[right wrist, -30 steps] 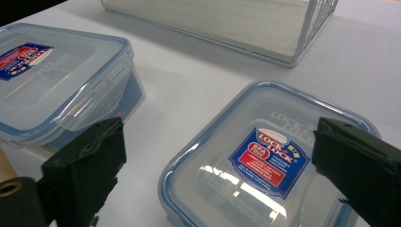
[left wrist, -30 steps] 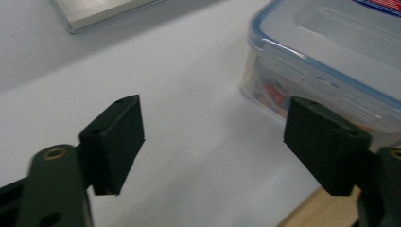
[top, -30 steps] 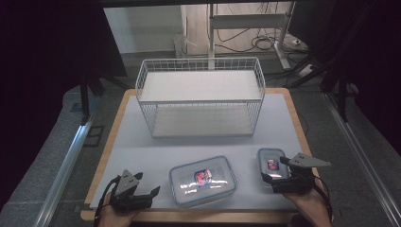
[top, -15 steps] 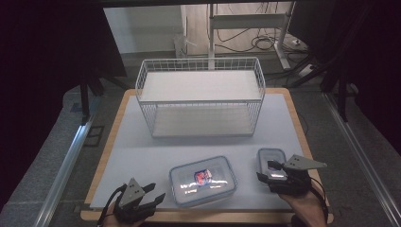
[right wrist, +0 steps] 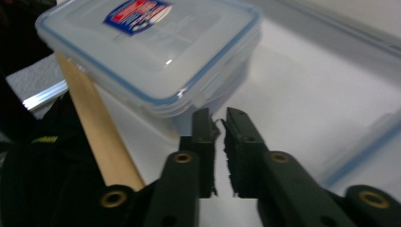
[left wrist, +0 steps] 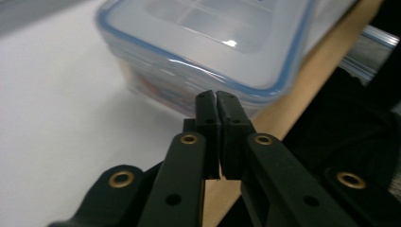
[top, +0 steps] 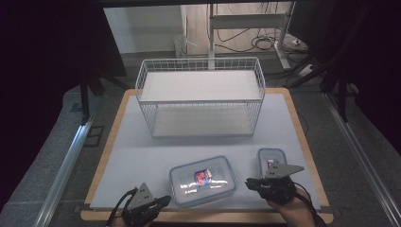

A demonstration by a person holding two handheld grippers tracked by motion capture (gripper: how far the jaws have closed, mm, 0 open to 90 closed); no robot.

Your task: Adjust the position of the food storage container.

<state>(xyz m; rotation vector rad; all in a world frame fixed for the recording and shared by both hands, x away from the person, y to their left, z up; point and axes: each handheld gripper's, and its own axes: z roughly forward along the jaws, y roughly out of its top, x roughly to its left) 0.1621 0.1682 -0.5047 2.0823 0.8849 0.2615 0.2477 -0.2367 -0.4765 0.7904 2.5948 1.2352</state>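
Near the front edge of the table (top: 142, 156), a large lidded plastic box (top: 203, 179) lies flat between the two grippers. At its left corner, the left gripper (left wrist: 216, 97) points at the box wall with its jaws pressed together on nothing, having just closed. From the other side, the right gripper (right wrist: 218, 118) aims at the box, its jaws just closed to a sliver and empty. A smaller box (top: 271, 158) lies just behind it, and a wire basket (top: 201, 97) stands farther back.
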